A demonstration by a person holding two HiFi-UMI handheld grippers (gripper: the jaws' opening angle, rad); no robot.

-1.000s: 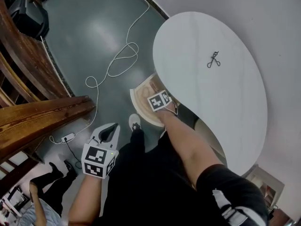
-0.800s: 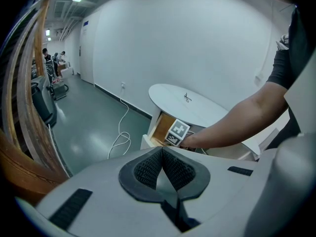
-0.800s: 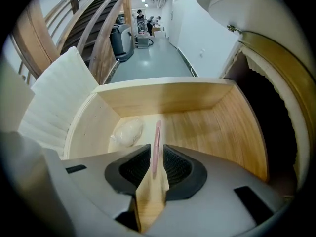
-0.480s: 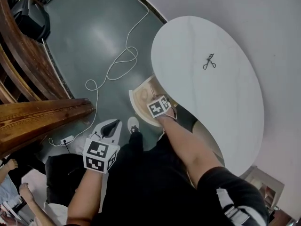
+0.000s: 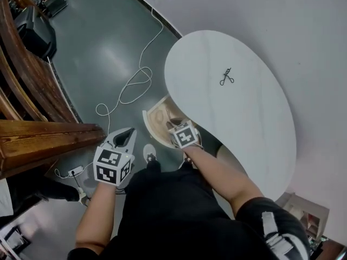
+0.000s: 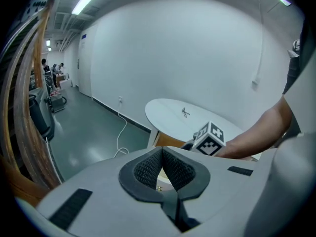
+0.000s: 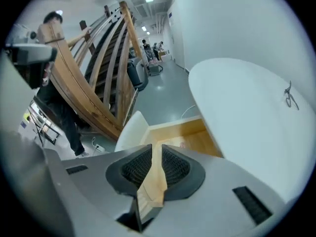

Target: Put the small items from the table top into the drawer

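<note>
Wooden beams (image 5: 32,140): brown, curved timber along the 9 o'clock edge of the head view.
Floor (image 5: 97,42): grey-green and glossy, with a white cable (image 5: 135,83) looping over it at 10 o'clock of the drawer.
Left gripper (image 5: 127,136): held over the floor at 8 o'clock of the drawer, well apart from the table top. In its own view the pad tips meet (clenched, with nothing between them).
Drawer (image 5: 157,115): pale wood, standing out from under the table top at that top's 8 o'clock side, its inside open to the head view.
Right gripper (image 5: 174,127): over the near part of the drawer, pointing steeply down. Its jaws have just been closing but stand a little apart, released. Only the drawer's wooden floor shows through the gap, and nothing is gripped.
Table top (image 5: 255,123): white and rounded like a bean, filling the head view from 1 to 4 o'clock.
Small black tool (image 5: 226,77): scissor-like, lying flat on the table top at 1 o'clock of the right gripper, well apart from both grippers, with bare white surface all round it.
</note>
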